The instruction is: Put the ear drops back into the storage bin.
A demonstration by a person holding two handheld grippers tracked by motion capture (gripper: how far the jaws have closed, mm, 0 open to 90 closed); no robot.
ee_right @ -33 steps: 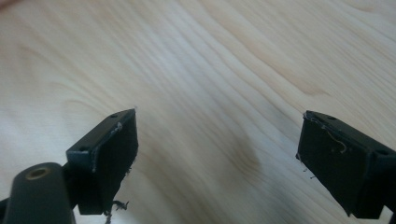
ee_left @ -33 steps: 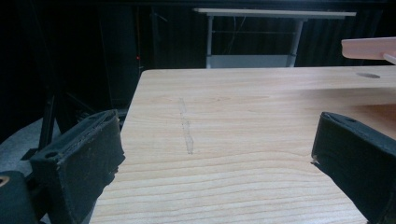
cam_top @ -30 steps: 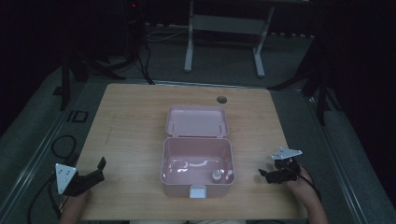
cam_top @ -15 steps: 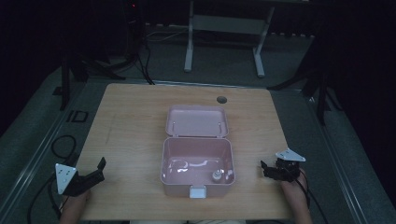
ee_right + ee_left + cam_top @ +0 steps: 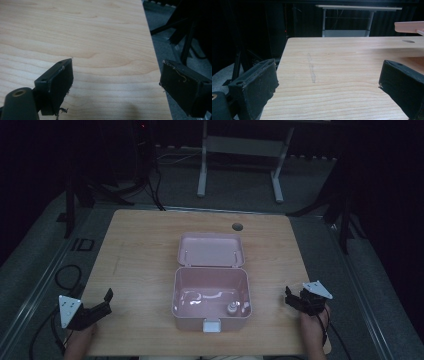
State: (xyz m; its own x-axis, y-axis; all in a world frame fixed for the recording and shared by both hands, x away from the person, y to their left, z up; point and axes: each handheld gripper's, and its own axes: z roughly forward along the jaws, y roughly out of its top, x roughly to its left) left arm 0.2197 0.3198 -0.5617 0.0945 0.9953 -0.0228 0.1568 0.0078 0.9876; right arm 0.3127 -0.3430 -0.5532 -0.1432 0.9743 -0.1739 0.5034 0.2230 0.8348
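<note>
1. High view: a pale wooden table (image 5: 150, 250) with rounded corners and a round cable hole (image 5: 237, 226) near its far edge. At its middle sits a pink plastic box (image 5: 210, 296), rectangular with rounded corners, its hinged lid (image 5: 212, 249) laid open flat behind it. Inside the glossy tub lies a small white rounded object (image 5: 231, 308) near the front right, with a thin white curved piece (image 5: 207, 295) to its left.
2. Same view: the left gripper (image 5: 106, 301) rests at the table's near left corner, well apart from the box, jaws spread. The right gripper (image 5: 288, 296), grey three-cornered plate on top, sits near the right edge, just right of the box, holding nothing.
3. Left gripper view: two matte black padded jaws stand wide apart over bare wood grain; the pink lid's edge (image 5: 409, 26) shows at upper right.
4. Right gripper view: black jaws, pads frayed at the edges, stand wide apart and empty over the table's right edge (image 5: 151, 45).
</note>
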